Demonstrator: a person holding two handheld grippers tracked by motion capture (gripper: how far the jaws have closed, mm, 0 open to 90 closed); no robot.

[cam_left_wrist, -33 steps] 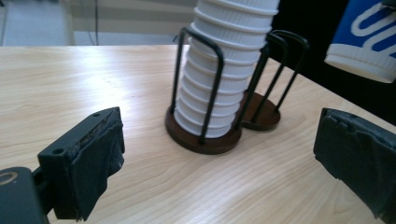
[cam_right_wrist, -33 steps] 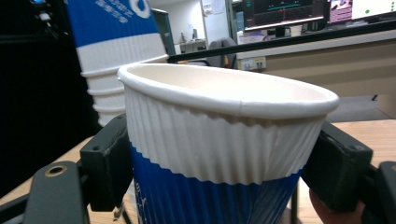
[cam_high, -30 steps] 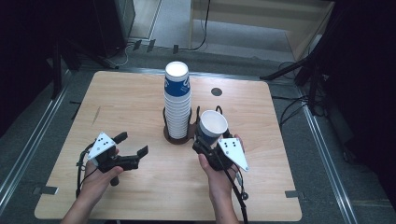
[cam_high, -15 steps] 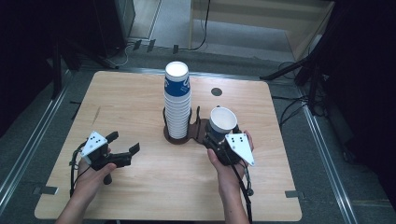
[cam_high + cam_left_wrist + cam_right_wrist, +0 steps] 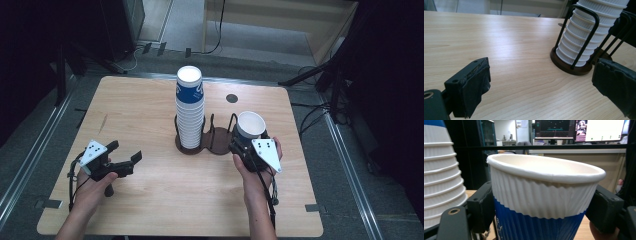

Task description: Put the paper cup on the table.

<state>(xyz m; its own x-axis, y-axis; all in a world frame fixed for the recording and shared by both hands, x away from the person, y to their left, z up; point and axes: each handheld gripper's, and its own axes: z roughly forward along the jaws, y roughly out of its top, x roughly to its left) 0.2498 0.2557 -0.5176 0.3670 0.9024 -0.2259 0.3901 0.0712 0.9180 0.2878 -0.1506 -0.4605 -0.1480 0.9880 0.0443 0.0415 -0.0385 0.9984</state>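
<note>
A tall stack of white and blue paper cups [image 5: 190,107] [image 5: 586,37] [image 5: 441,175] stands in the left ring of a dark wire holder [image 5: 218,141] [image 5: 574,68] at mid table. My right gripper [image 5: 248,145] [image 5: 541,217] is shut on a single paper cup [image 5: 250,126] [image 5: 544,195]. It holds the cup upright just right of the holder's second ring, and the cup's bottom is hidden. Over bare wood at the front left, my left gripper [image 5: 125,151] [image 5: 541,87] is open and holds nothing, pointing toward the holder.
The wooden table [image 5: 140,105] has a small dark round hole [image 5: 231,98] behind the holder. Cables and dark stands lie on the floor beyond the far edge. A forearm comes in from the near edge on each side.
The right gripper has carried the single cup rightward, away from the stack and past the holder's second ring. The left gripper has shifted only slightly and stays open.
</note>
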